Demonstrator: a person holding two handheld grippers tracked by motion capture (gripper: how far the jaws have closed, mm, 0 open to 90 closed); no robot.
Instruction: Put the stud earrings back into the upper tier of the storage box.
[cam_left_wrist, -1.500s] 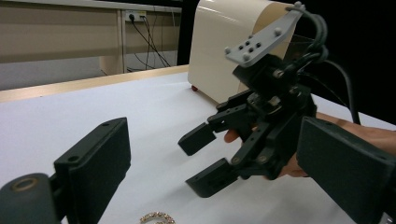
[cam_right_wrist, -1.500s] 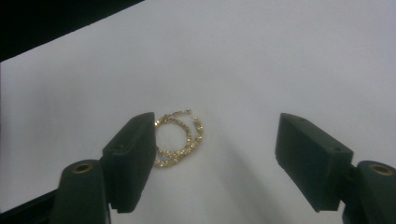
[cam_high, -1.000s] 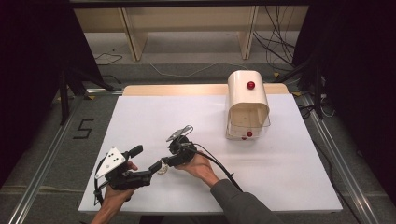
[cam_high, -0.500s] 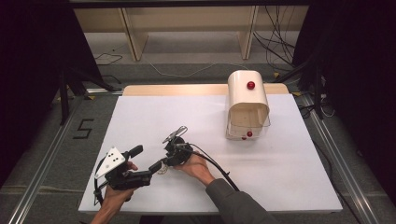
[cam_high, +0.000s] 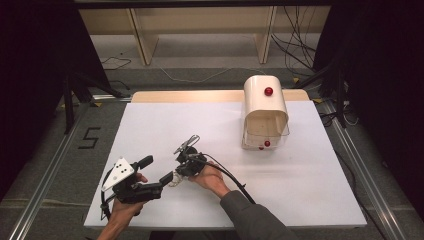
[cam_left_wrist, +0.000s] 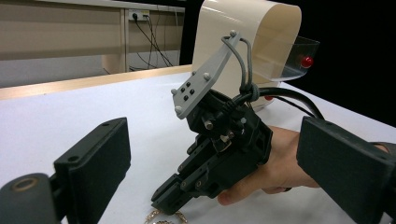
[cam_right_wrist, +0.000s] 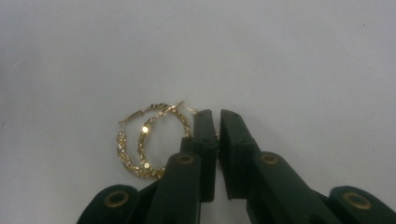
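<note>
Two gold hoop earrings with a sparkling, twisted surface (cam_high: 174, 181) lie low on the white desk (cam_high: 150, 125) in the high view, just under the tip of the right tongs (cam_high: 176, 176). The left tongs (cam_high: 156, 170) sit close beside, to the left, and point toward the right tongs with their jaws wide apart. A cream-coloured box with a curved top and a red round knob (cam_high: 265, 112) stands well apart, at the far right part of the desk.

From the left gripper view, the left tongs (cam_left_wrist: 210, 163) are wide, holding nothing, and between their jaws the right tongs (cam_left_wrist: 169, 201) show, held in a hand (cam_left_wrist: 275, 163) and tilted down to the earrings (cam_left_wrist: 163, 217) at the bottom edge. The cream box (cam_left_wrist: 243, 46) rises behind.

From the right gripper view, the right tongs (cam_right_wrist: 217, 116) have just been closing; only a narrow gap is left between the jaws. The earrings (cam_right_wrist: 140, 144) lie flat on the desk, overlapping, just to the left of the left jaw and touching it. If the thin hook is pinched between the jaws, I cannot tell.
</note>
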